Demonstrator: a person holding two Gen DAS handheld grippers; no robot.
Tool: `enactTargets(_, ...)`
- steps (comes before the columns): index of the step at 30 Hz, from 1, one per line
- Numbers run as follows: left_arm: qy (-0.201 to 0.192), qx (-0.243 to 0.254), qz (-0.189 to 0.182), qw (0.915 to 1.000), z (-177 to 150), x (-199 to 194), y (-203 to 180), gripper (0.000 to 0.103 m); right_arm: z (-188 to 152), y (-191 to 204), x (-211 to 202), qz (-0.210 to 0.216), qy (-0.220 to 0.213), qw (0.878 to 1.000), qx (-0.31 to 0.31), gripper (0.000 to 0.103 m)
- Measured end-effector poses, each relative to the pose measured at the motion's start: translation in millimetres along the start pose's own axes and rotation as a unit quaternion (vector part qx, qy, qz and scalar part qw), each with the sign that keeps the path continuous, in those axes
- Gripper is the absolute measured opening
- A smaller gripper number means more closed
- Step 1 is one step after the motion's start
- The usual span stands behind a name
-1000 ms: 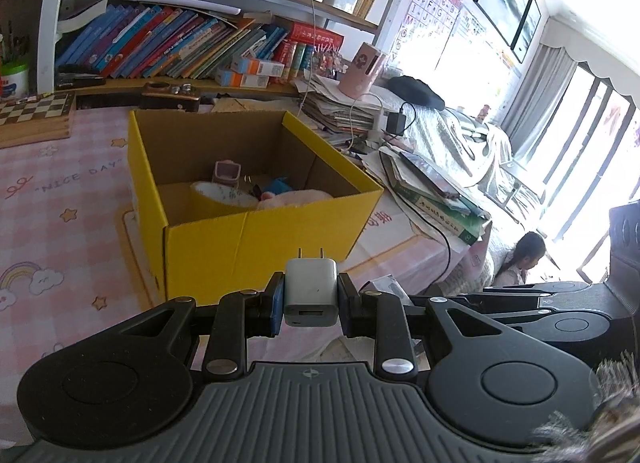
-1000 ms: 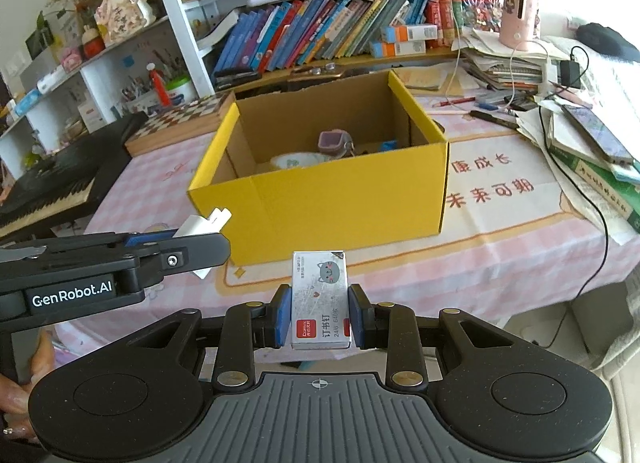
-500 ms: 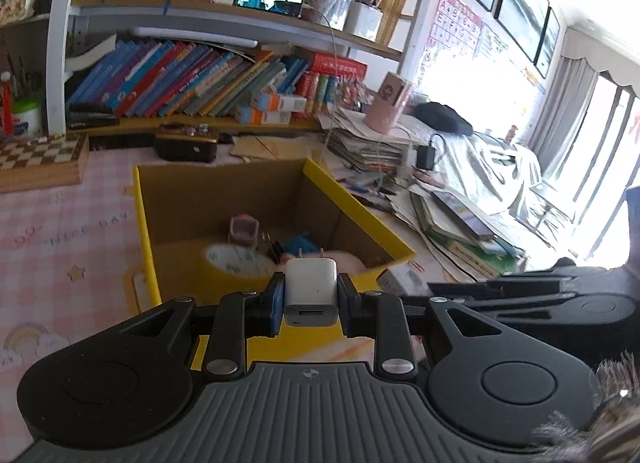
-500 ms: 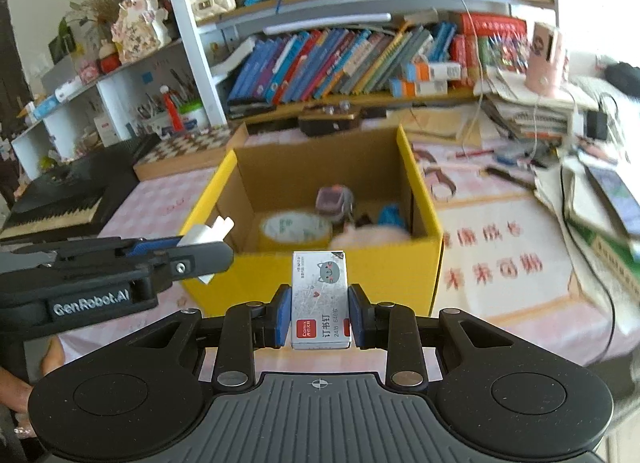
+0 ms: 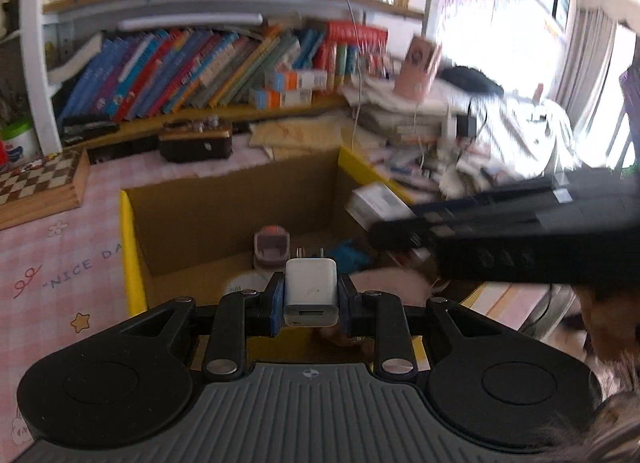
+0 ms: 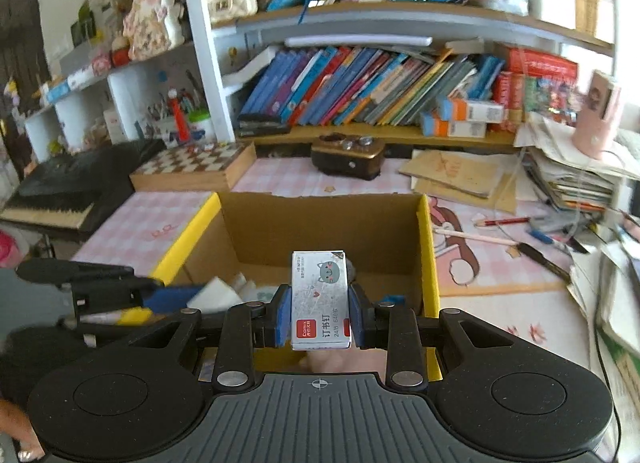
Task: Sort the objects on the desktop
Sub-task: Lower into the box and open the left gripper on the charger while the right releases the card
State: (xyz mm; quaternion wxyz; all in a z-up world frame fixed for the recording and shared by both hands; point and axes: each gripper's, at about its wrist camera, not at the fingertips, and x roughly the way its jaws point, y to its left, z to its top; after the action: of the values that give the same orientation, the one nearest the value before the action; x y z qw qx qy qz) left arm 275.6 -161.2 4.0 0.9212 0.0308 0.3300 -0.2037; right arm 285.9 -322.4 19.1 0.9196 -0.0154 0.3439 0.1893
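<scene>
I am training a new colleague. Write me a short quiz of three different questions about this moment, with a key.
1. True or false: the left tool holds a white charger.
2. The right tool is shut on: A) a pencil B) a staple box C) a tape roll.
3. Fill in: both tools are over the open yellow ____.

Key: 1 true; 2 B; 3 box.

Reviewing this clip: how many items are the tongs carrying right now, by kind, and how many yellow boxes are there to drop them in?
White USB charger plug, held in the left tongs: 1
Staples box, held in the right tongs: 1
Yellow cardboard box, open on the table: 1
Total: 3 things, 2 of them carried.
</scene>
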Motion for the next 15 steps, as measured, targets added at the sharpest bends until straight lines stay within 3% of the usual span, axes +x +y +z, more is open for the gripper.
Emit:
enactTargets(6, 0.044, 0.006, 0.003, 0.9990, -9, 23, -3, 0.024, 5, -8, 46, 0.005, 0.065, 0.998, -0.022, 0.029)
enactTargets(15, 0.055, -0.014, 0.006, 0.9984, -8, 28, 0, 0.024, 2, -5, 76, 0.013, 0.122, 0.991, -0.046, 0.030)
